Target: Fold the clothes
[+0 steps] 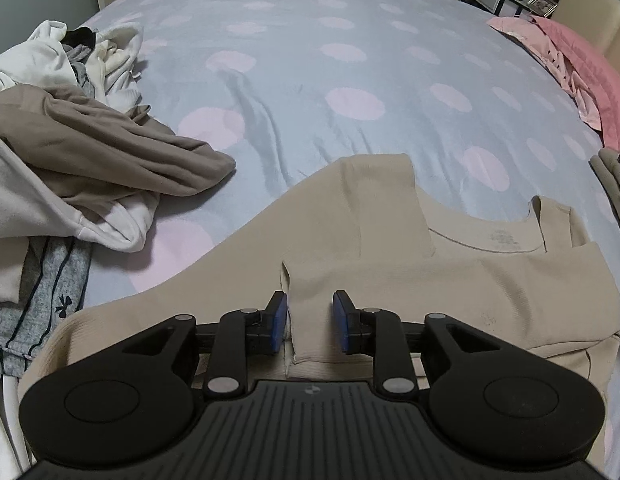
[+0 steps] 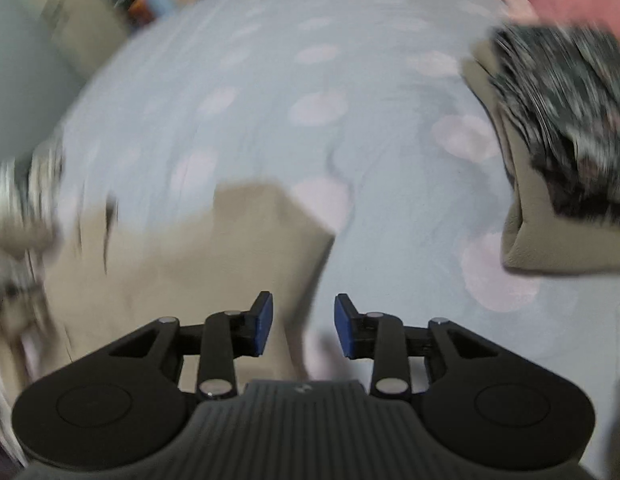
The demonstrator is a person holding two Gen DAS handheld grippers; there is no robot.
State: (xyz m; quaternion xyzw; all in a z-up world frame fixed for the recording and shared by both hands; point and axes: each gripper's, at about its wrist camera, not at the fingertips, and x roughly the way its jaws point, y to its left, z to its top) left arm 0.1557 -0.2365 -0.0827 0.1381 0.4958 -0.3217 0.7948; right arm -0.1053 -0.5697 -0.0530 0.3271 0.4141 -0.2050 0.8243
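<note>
- The bed cover (image 1: 294, 80), pale blue with pink dots, fills most of both your wrist views and carries everything else.
- Your beige top (image 1: 430, 280) lies spread flat on the cover directly below the left gripper, neckline toward the right of the left view and one sleeve folded across the body; in the blurred right view it shows as a tan patch at lower left.
- A heap of unfolded clothes (image 1: 90, 148), white, brown and grey, sits at the left edge of the bed, just beside the top.
- A pink garment (image 1: 582, 76) lies along the far right edge, well apart from the top.
- A folded stack (image 2: 558, 184), tan with a dark speckled piece on it, rests to the right in your right view.
- Your left gripper (image 1: 310, 322) has its jaws parted around the sleeve's cuff end, pads not pressing it.
- Your right gripper (image 2: 304, 324) stands open over the cover, holding nothing.
</note>
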